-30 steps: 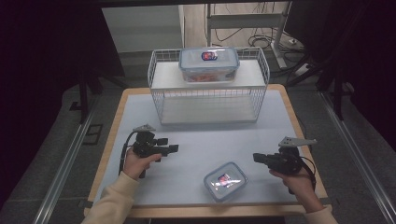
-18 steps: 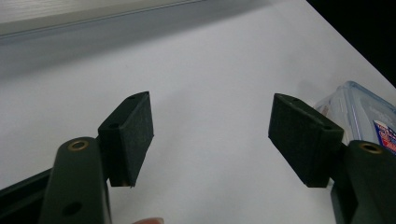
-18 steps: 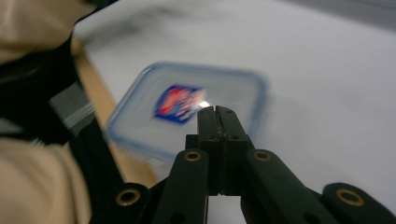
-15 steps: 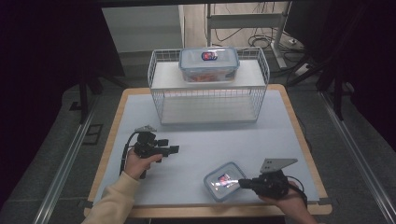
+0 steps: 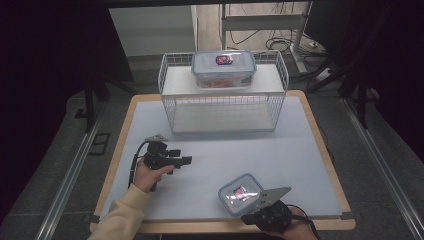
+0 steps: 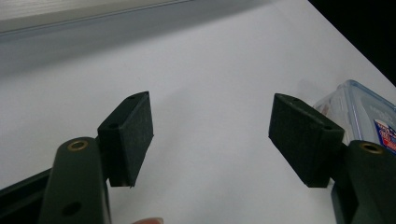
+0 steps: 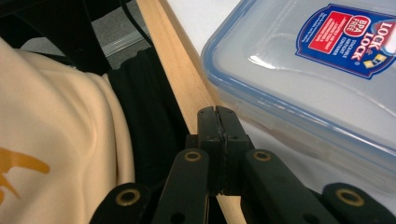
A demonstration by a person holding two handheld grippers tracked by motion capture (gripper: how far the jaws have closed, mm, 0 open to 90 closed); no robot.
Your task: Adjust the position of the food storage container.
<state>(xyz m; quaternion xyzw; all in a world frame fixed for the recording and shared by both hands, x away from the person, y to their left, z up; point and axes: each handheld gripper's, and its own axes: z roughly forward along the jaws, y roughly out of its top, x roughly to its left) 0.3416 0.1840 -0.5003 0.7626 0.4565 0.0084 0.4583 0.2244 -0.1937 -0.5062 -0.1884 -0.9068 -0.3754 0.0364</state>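
Note:
A clear plastic food box with a blue-rimmed lid (image 5: 241, 193) lies on the white table near the front edge; it also shows as a lidded box (image 7: 317, 70) close up and as a box corner (image 6: 364, 112) at the right. My right gripper (image 5: 250, 218) is at the table's front edge, just beside that box, its jaws pressed together with nothing between them (image 7: 218, 119). My left gripper (image 5: 187, 161) is held over the table's left half, pointing right, jaws wide apart and empty (image 6: 212, 135). A second lidded box (image 5: 223, 68) with red contents sits on top of the wire rack (image 5: 280, 95).
The white wire rack stands at the back middle of the table, with a lower shelf under its top. The wooden table rim (image 7: 177, 70) runs close past my right gripper. A cream sleeve (image 7: 51, 140) is at the left of the right gripper view.
My right gripper has moved left and down along the front edge, from the table's right side to just beside the near box. The left gripper has stayed in place.

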